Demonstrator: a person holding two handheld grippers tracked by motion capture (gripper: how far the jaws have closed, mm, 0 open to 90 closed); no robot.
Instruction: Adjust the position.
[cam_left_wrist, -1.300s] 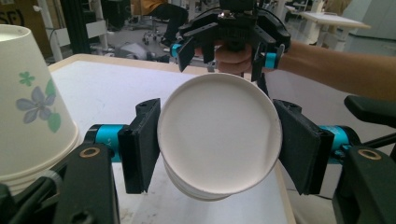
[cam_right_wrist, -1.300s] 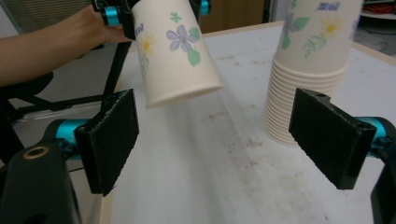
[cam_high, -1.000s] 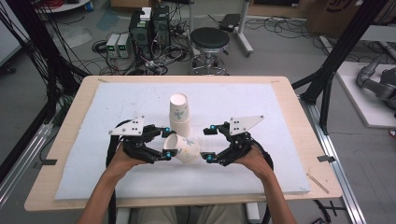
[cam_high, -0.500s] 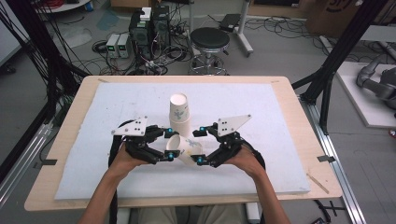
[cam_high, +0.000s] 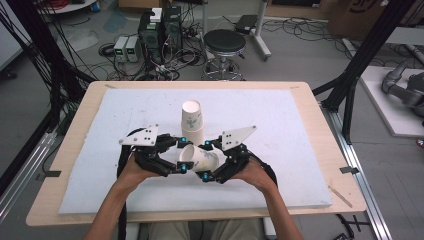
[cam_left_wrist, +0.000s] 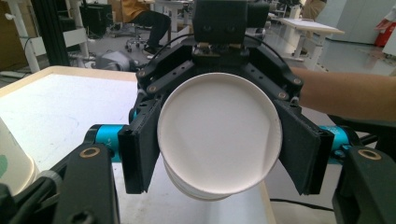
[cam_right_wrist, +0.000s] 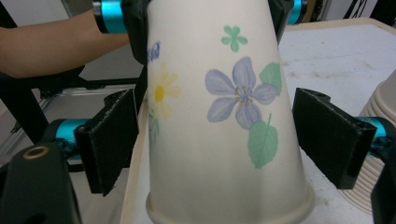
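A flowered paper cup lies on its side just above the white mat, between my two grippers. My left gripper is shut on it near the mouth. In the left gripper view the pads press the rim of the cup, whose white inside faces the camera. My right gripper reaches over the base end. In the right gripper view its pads stand on either side of the cup with narrow gaps. Just behind stands an upside-down stack of cups.
The white mat covers a wooden table. The cup stack sits close to my right jaw. Beyond the far edge are a stool, computer boxes and cables. Black frame poles stand at the sides.
The right gripper has moved left, and its jaws now sit around the base end of the cup. The left gripper keeps its hold on the cup, almost still.
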